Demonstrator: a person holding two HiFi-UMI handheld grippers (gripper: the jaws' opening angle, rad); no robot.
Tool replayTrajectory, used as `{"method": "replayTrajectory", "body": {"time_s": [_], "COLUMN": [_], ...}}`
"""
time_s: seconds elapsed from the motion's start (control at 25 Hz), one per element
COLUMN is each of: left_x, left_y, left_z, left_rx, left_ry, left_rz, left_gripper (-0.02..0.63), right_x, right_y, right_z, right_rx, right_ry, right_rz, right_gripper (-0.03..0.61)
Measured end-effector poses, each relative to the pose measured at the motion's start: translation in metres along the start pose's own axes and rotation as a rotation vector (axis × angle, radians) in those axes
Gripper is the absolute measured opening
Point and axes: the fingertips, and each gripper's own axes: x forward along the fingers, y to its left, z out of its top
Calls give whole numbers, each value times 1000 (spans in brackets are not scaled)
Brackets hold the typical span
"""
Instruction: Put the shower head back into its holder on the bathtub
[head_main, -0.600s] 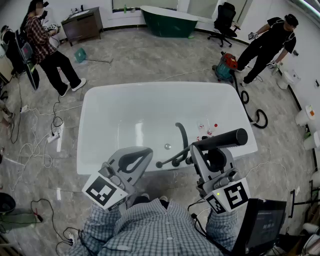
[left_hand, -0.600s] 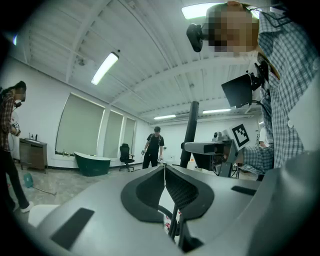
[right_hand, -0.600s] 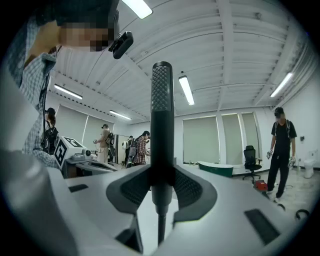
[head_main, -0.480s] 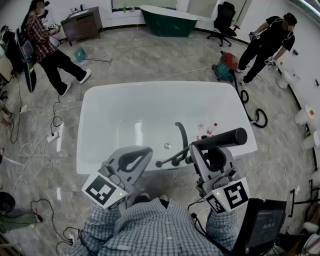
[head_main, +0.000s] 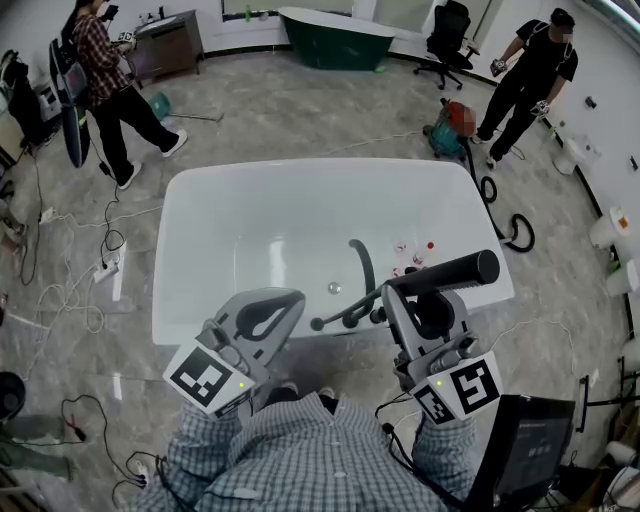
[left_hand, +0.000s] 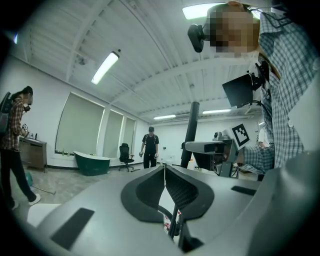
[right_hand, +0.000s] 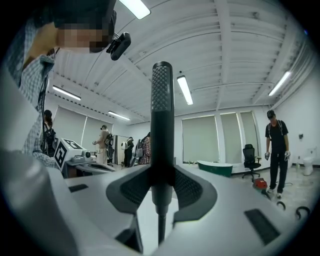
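My right gripper (head_main: 397, 298) is shut on the black shower head (head_main: 445, 274), which hangs over the near right rim of the white bathtub (head_main: 200, 200). In the right gripper view the shower head (right_hand: 161, 120) stands upright, its handle pinched between the two pads. Its black hose (head_main: 366, 268) curves down into the tub toward the black tap fittings (head_main: 345, 318) on the near rim. My left gripper (head_main: 293, 298) hovers beside those fittings, shut with nothing in it. In the left gripper view its jaws (left_hand: 164, 168) meet, and the shower head (left_hand: 192, 131) shows to their right.
Small bottles (head_main: 415, 251) stand on the tub's right rim. A person (head_main: 110, 80) stands at the far left, another (head_main: 525, 75) at the far right by a red vacuum (head_main: 455, 125). A green tub (head_main: 335, 40) sits at the back. Cables (head_main: 70, 290) lie on the floor at left.
Both grippers have stayed almost where they were. The two people in the background have shifted their stance.
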Motion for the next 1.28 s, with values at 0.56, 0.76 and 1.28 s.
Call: {"method": "replayTrajectory", "body": {"time_s": [0.56, 0.76, 1.28], "left_x": [-5, -8, -4], "left_y": [3, 2, 5], "left_z": [-8, -11, -19], "left_rx": [-14, -20, -43], "left_ry": [25, 33, 50], "left_rz": [19, 14, 33], "left_gripper": [15, 15, 15], "right_x": [-1, 0, 5], "right_y": [-4, -2, -8], "right_z": [-2, -5, -19], "right_rx": [13, 18, 35], "right_ry": [-2, 8, 37], "right_rz": [-15, -18, -6], "right_gripper": [135, 134, 133]}}
